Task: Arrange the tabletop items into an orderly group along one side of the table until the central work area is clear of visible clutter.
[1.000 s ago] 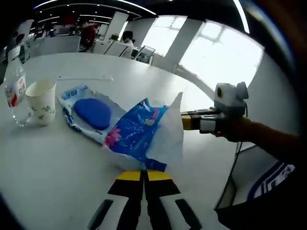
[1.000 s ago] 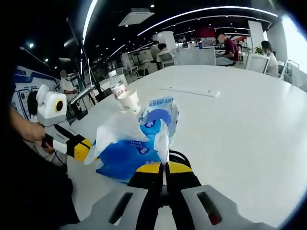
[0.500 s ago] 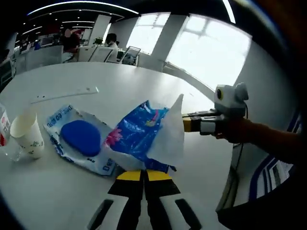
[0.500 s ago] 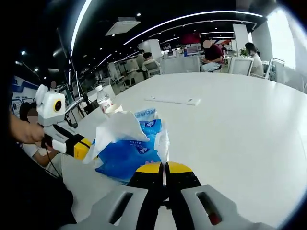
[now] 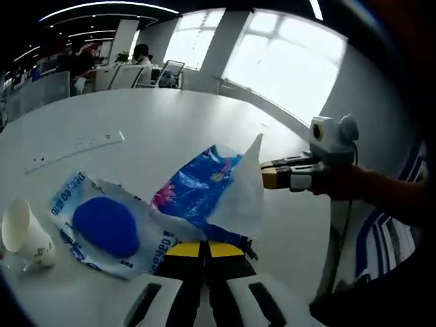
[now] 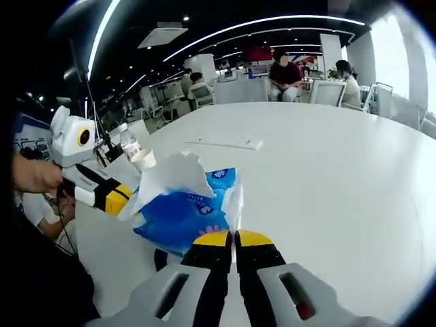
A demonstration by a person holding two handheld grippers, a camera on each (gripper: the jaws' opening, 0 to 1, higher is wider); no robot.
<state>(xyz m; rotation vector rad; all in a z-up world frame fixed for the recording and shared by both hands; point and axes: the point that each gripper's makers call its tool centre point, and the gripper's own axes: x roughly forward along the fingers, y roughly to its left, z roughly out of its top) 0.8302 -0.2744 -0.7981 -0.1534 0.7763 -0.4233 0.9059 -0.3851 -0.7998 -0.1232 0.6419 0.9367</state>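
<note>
Two grippers: left gripper (image 5: 204, 249) and right gripper (image 6: 235, 240), jaws closed, each pinched an edge of the blue tissue pack (image 5: 197, 191), lifted off the white table (image 6: 327, 157).
Open room: bare tabletop beyond.
Table edge: paper cup (image 5: 24, 231) near it.
Room: office, bright windows.
</note>
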